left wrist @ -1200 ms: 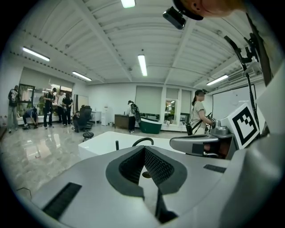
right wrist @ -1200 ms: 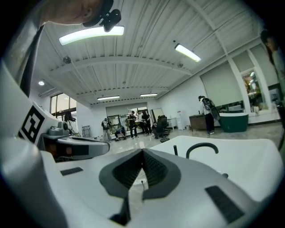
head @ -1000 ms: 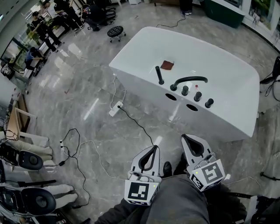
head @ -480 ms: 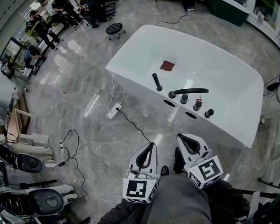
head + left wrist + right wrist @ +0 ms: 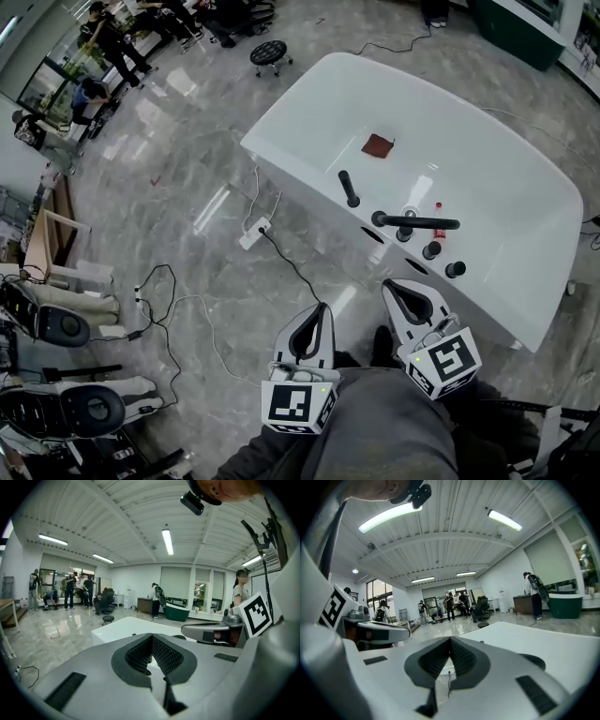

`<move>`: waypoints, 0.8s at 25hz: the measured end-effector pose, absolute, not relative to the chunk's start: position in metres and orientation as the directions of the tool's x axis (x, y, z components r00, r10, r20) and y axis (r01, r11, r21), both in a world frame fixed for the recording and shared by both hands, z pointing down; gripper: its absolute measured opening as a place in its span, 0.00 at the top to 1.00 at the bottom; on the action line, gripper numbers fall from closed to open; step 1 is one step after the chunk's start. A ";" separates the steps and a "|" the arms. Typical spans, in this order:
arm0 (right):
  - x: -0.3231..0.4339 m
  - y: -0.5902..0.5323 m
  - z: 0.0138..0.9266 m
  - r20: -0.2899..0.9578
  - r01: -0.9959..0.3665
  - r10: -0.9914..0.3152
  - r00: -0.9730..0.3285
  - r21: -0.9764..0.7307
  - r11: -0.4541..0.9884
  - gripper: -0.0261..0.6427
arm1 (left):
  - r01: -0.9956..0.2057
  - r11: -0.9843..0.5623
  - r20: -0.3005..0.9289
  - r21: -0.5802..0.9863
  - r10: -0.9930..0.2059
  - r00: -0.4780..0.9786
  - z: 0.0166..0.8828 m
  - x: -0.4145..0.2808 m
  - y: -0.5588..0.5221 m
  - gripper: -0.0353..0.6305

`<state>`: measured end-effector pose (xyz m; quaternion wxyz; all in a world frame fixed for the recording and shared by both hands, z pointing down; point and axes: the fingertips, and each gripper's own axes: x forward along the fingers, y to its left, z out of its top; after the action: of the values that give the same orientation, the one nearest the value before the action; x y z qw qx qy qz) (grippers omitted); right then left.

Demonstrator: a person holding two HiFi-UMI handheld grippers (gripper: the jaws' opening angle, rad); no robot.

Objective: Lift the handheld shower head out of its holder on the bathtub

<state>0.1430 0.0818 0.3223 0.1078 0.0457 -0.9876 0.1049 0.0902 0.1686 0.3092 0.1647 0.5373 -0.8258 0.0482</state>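
The black handheld shower head [image 5: 349,188] stands upright in its holder on the near rim of the white bathtub [image 5: 487,159]. To its right on the rim are a black curved spout [image 5: 417,222] and black knobs [image 5: 432,250]. Both grippers hang low over the floor, short of the tub and touching nothing. My left gripper [image 5: 322,310] is shut and empty, its jaws meeting in the left gripper view [image 5: 151,637]. My right gripper [image 5: 390,286] is shut and empty too, pointing over the tub rim [image 5: 450,641].
A power strip [image 5: 255,231] and black cables [image 5: 291,262] lie on the grey marble floor in front of the tub. A brown square [image 5: 378,145] lies inside the tub. A black stool [image 5: 270,52] and several people [image 5: 112,37] are beyond; chairs [image 5: 56,323] at left.
The person has stepped closer to the tub: it sits nearer and lower in the head view. Both grippers went along, still shut and side by side.
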 end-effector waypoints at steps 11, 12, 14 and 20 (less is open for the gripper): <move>0.086 0.052 0.351 0.263 -0.113 -0.052 -0.963 -0.220 0.969 0.95 | -0.893 0.432 0.367 0.130 -0.857 -0.361 0.341 0.035 0.141 0.94; 0.077 0.049 0.352 0.267 -0.119 -0.059 -0.962 -0.214 0.969 0.95 | -0.895 0.425 0.364 0.133 -0.861 -0.355 0.342 0.026 0.137 0.94; 0.060 0.042 0.350 0.269 -0.140 -0.083 -0.959 -0.202 0.969 0.95 | -0.904 0.407 0.351 0.133 -0.872 -0.341 0.339 0.006 0.130 0.94; -0.005 0.030 0.351 0.285 -0.188 -0.132 -0.949 -0.179 0.966 0.95 | -0.914 0.381 0.345 0.139 -0.884 -0.316 0.340 -0.068 0.121 0.94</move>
<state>-0.0047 0.0305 0.3515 0.1367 0.0815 -0.9819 0.1024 -0.0677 0.1212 0.3404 0.1849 0.5546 -0.8103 0.0408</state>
